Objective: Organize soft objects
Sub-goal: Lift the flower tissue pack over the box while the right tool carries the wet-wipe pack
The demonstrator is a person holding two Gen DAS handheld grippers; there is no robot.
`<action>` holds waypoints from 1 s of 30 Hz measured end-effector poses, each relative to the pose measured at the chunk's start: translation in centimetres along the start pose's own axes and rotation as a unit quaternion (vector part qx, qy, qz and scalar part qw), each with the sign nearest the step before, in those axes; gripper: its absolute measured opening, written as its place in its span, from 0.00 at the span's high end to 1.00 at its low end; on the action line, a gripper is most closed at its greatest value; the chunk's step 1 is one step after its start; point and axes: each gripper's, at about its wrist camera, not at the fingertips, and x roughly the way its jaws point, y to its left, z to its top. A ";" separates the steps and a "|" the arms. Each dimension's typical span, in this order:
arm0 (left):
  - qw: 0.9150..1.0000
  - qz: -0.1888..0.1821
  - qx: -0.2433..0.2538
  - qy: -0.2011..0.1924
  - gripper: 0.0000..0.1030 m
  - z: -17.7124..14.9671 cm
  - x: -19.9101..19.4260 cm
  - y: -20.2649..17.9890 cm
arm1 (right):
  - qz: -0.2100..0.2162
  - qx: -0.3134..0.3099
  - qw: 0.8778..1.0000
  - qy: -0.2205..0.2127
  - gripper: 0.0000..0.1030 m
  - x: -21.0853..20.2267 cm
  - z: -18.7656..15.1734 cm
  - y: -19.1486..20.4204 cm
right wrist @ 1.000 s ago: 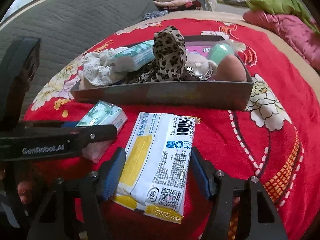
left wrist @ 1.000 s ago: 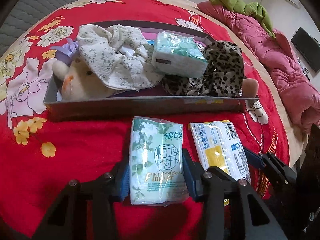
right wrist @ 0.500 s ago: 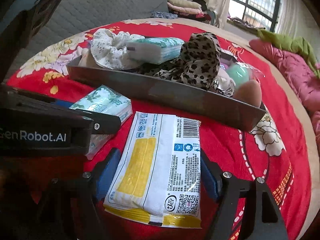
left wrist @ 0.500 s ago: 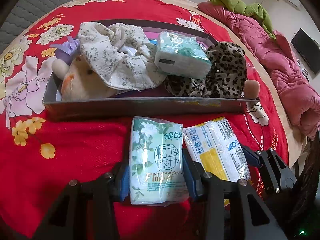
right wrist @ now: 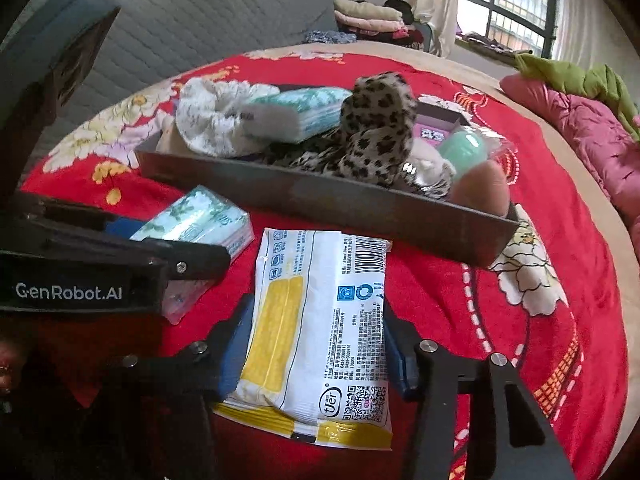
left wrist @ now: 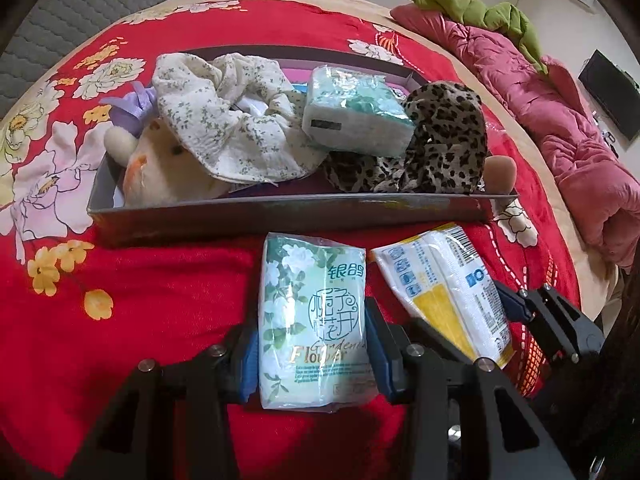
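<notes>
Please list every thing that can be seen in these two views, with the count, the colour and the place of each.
tray: one, dark grey, on the bed cover, behind the two packs
floral cloth: one, cream with small sprigs, in the tray, left part
plush toy: one, cream, in the tray under the cloth
tissue pack in tray: one, white and green, on top of the pile
leopard cloth: one, brown spotted, in the tray, right part
green tissue pack: one, between the left pads
yellow-white pack: one, between the right pads
bed cover: one, red with flowers
pink quilt: one, far right
left gripper: black, blue pads, shut on the green pack
right gripper: black, blue pads, jaws closing on the pack
</notes>
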 end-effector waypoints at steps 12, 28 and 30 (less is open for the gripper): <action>1.000 -0.003 -0.011 -0.006 0.56 0.0 -1.1 0.3 | 0.011 0.027 0.999 -0.033 0.45 -2.1 0.4 -1.4; 0.998 -0.004 -0.020 -0.057 0.56 1.1 -4.9 0.5 | 0.016 0.035 0.995 -0.094 0.45 -5.4 1.2 -1.8; 0.997 -0.001 -0.024 -0.066 0.56 1.3 -5.3 0.6 | 0.017 0.037 0.994 -0.106 0.45 -5.9 1.5 -1.9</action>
